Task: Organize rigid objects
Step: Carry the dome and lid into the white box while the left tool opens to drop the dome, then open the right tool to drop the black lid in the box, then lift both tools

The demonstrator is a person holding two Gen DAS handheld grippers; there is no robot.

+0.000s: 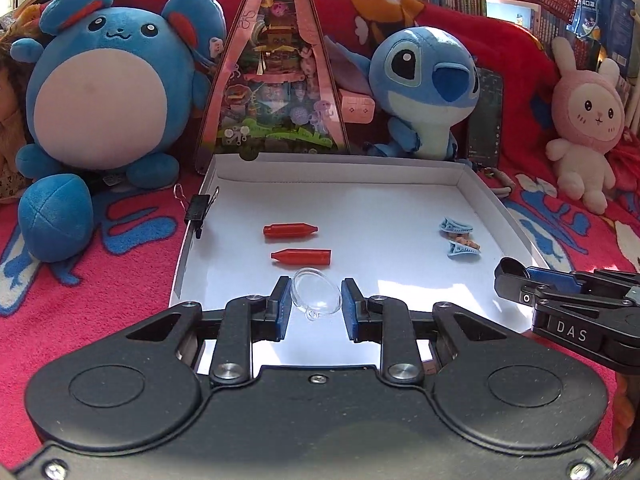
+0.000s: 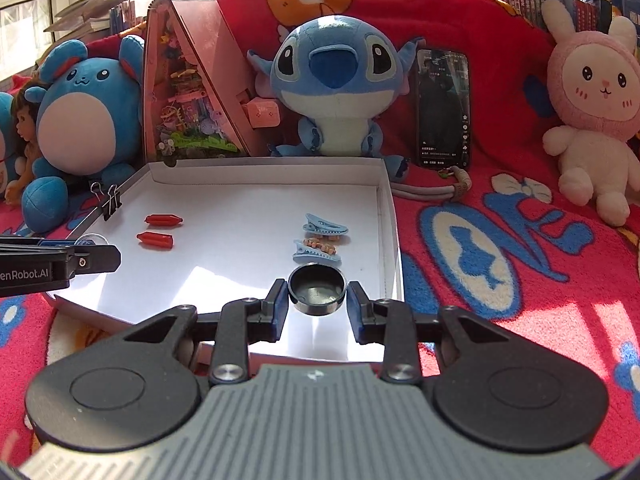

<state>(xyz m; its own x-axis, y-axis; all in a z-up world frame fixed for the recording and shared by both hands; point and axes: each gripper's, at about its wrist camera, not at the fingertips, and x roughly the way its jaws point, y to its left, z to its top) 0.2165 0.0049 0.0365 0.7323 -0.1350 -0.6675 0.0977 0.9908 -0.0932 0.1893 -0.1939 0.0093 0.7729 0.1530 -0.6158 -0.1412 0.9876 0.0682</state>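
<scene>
My left gripper [image 1: 316, 300] is shut on a clear plastic dome [image 1: 320, 290], held over the near part of the white tray [image 1: 340, 168]. My right gripper [image 2: 318, 294] is shut on a small black round cap [image 2: 316, 300] above the tray's [image 2: 272, 172] near right side. On the tray floor lie two red bullet-shaped pieces [image 1: 291, 230] [image 1: 301, 257] at the left and two light blue hair clips [image 2: 325, 226] [image 2: 316, 251] at the right. In the left wrist view the right gripper [image 1: 510, 280] enters from the right; in the right wrist view the left gripper [image 2: 100, 258] enters from the left.
A black binder clip [image 1: 199, 205] grips the tray's left wall. Behind the tray stand a round blue plush [image 1: 108, 92], a pink triangular display box [image 1: 276, 76], a blue alien plush [image 2: 334, 88] and a phone [image 2: 442, 108]. A pink rabbit plush [image 2: 588, 112] sits on the red blanket at the right.
</scene>
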